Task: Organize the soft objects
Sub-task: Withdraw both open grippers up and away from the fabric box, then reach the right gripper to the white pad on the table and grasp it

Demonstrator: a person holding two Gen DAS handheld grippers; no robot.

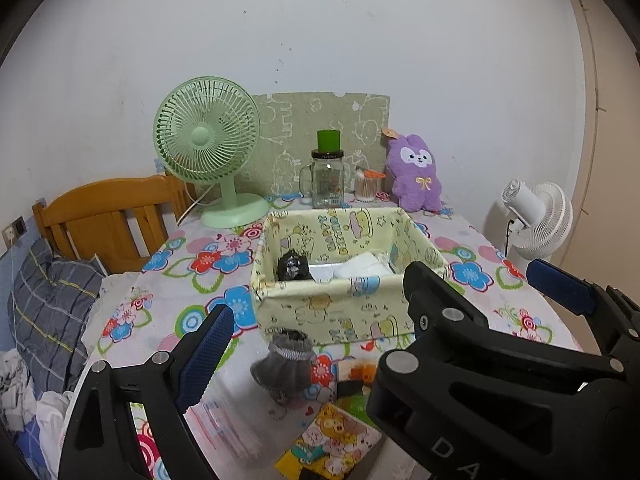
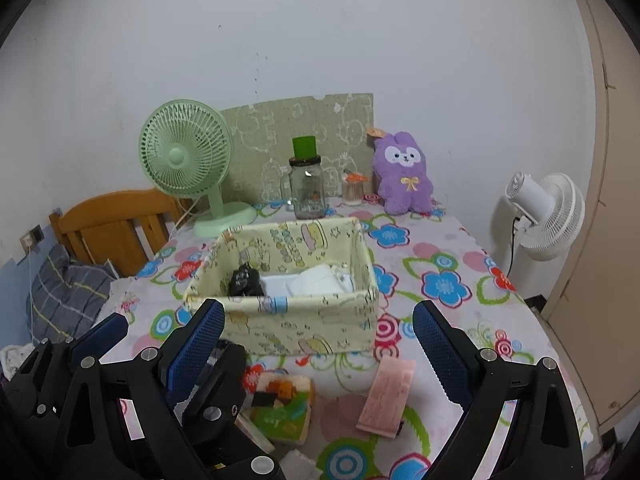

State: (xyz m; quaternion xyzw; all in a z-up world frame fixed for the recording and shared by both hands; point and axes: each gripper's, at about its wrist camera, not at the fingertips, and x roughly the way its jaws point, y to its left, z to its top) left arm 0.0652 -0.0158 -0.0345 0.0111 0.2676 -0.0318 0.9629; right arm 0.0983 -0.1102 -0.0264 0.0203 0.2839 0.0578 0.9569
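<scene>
A home bedroom, plainly: wooden bed headboard [image 1: 108,220] at the left with a grey plaid pillow [image 1: 52,308] against it, flowered cloth over the surface [image 1: 192,276], a green desk fan [image 1: 208,148], a purple plush bunny [image 1: 416,172] against the white wall, and a white standing fan [image 2: 548,216] by the door.
</scene>
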